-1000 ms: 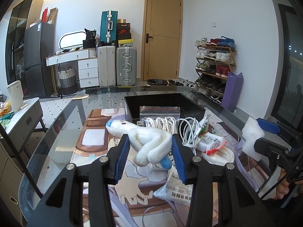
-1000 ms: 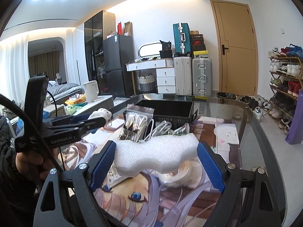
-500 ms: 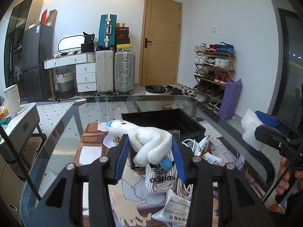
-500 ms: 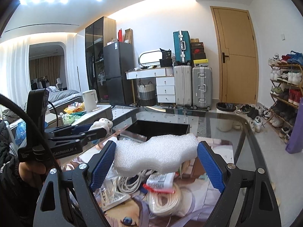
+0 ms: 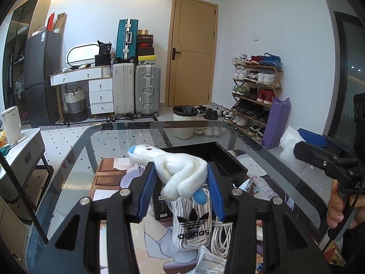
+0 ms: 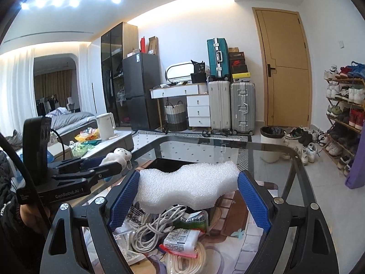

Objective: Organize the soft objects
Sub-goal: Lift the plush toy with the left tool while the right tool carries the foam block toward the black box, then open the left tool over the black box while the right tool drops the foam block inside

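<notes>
Both jaws are closed on cargo: your left gripper (image 5: 181,182) pinches the white plush toy (image 5: 176,173) between its blue pads, and your right gripper (image 6: 189,194) clamps the white foam block (image 6: 188,186) across its width.

What has changed over the last second is height. Both loads have come up well clear of the clutter, and the pile that sat level with the jaws now lies beneath them. From the left wrist you now look down on the striped adidas socks (image 5: 194,221), the coiled white cables (image 5: 220,235) beside them and the black bin (image 5: 209,159) behind the plush. From the right wrist the cable tangle (image 6: 157,228) and the red-and-white packet (image 6: 180,242) sit under the foam, with the bin's far rim (image 6: 171,161) just showing past it.

So the pick-up looks done for both soft items, and what remains is the carry and the drop. The bin is the likely destination (nothing else on the glass bench (image 5: 114,137) reads as a container), and it lies just beyond both loads.

The plush is gripped around its folded middle, head poking out far-left and a blue tip hanging down; the foam is squeezed at the ends only. Neither looks likely to slip, but move forward level so the dangling tip doesn't snag the cables.
</notes>
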`<state>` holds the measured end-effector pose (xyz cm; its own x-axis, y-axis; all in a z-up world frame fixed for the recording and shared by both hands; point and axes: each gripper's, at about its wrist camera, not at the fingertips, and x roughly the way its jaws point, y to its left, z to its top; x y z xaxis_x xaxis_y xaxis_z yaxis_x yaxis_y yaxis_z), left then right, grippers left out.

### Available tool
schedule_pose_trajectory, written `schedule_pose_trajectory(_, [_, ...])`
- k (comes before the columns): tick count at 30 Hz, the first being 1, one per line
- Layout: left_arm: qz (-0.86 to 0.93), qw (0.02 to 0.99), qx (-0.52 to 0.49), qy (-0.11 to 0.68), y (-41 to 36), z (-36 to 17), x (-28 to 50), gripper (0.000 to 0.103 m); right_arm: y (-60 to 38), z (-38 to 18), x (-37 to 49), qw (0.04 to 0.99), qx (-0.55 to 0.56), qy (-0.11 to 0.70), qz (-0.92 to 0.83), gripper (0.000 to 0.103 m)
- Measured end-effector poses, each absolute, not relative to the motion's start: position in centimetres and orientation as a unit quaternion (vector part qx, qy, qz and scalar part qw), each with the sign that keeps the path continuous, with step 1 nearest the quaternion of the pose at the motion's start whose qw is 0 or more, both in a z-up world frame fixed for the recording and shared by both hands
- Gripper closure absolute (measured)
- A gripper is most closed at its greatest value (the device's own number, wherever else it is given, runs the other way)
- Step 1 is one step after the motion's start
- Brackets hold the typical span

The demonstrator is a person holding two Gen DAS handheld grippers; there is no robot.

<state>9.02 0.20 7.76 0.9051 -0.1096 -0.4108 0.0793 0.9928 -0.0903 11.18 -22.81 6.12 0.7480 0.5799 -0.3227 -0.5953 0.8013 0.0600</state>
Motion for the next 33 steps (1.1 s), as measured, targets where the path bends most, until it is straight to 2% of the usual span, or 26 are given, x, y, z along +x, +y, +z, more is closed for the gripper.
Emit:
schedule_pose_trajectory(24, [-0.048, 0.968, -0.046, 0.243, 0.1, 7.3, 13.8, 0.059, -18.4, 4.5, 17.5, 0.913, -0.051, 0.219, 0.340, 0.014])
schedule_pose_trajectory(33, [-0.013, 0.959, -0.036, 0.282, -0.1, 5.7, 15.9, 0.059, -16.9, 3.7, 19.7, 0.907, -0.058, 0.232, 0.346, 0.014])
